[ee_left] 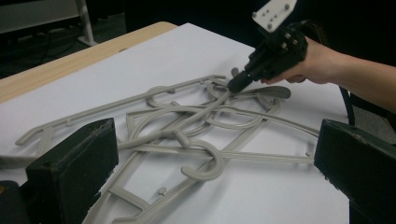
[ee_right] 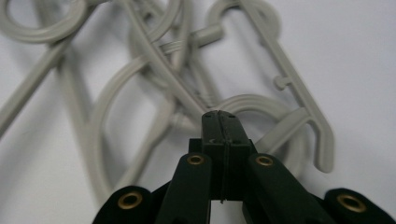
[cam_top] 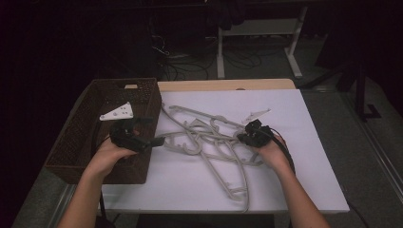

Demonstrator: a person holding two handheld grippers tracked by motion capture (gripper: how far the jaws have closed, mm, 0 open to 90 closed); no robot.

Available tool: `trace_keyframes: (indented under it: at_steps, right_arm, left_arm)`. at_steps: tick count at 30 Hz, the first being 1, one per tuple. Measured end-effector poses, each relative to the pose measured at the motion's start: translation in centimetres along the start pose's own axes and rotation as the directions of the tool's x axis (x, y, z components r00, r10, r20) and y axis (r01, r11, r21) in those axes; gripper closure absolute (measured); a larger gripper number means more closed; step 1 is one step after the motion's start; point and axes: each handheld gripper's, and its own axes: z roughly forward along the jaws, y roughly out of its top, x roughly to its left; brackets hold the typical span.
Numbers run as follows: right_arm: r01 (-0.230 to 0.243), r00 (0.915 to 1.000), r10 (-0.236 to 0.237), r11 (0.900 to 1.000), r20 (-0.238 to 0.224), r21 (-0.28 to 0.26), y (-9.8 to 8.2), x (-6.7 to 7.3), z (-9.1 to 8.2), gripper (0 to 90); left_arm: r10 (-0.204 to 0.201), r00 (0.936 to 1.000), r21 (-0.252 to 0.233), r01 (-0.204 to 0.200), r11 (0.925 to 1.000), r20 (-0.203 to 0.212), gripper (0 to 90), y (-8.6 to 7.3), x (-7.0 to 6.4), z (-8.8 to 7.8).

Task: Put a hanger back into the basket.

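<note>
High view: tangled pile of grey hangers (cam_top: 209,142) mid-table on white sheet (cam_top: 294,180), wicker basket (cam_top: 76,142) at left edge. Left gripper (cam_top: 154,141) over basket's near corner, jaws toward pile. Right gripper (cam_top: 243,137) at pile's right side.

Left gripper view: own jaws wide, empty, hangers (ee_left: 187,135) between and beyond them. Right gripper (ee_left: 233,85) tip down on hanger bar.

Right gripper view: jaws fully closed, nothing visibly pinched; tip over curved hook (ee_right: 261,109).

Judged step: picking one hanger out of tangle. Next: reopen, straddle single bar, clamp, lift clear toward basket.
</note>
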Motion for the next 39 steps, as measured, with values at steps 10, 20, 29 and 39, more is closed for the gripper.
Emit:
trace_keyframes:
  at_steps: [10, 20, 29, 39]
  right_arm:
    - [-0.075, 0.9970, 0.076, 0.995, 0.012, -0.066, 1.3, -1.8, -0.5, 89.2]
    - [0.029, 0.9672, -0.049, 0.996, -0.249, -0.085, 5.5, 5.4, 1.4, 71.0]
    - [0.056, 0.9531, -0.064, 0.998, -0.296, -0.035, 8.0, 8.5, 5.6, 56.1]
    - [0.081, 0.9585, -0.065, 0.996, -0.278, 0.046, 8.5, 10.3, 8.6, 64.2]
  left_arm:
    - [-0.004, 1.0000, -0.002, 0.004, 1.0000, -0.002, 0.0, -0.1, 0.1, -0.1]
    - [-0.008, 1.0000, -0.003, 0.008, 1.0000, -0.003, 0.0, -0.1, 0.0, 0.0]
    - [-0.010, 1.0000, -0.004, 0.010, 0.9999, -0.001, 0.0, -0.2, 0.1, -0.1]
    - [-0.006, 1.0000, -0.003, 0.006, 1.0000, 0.005, 0.0, -0.1, -0.1, 0.0]
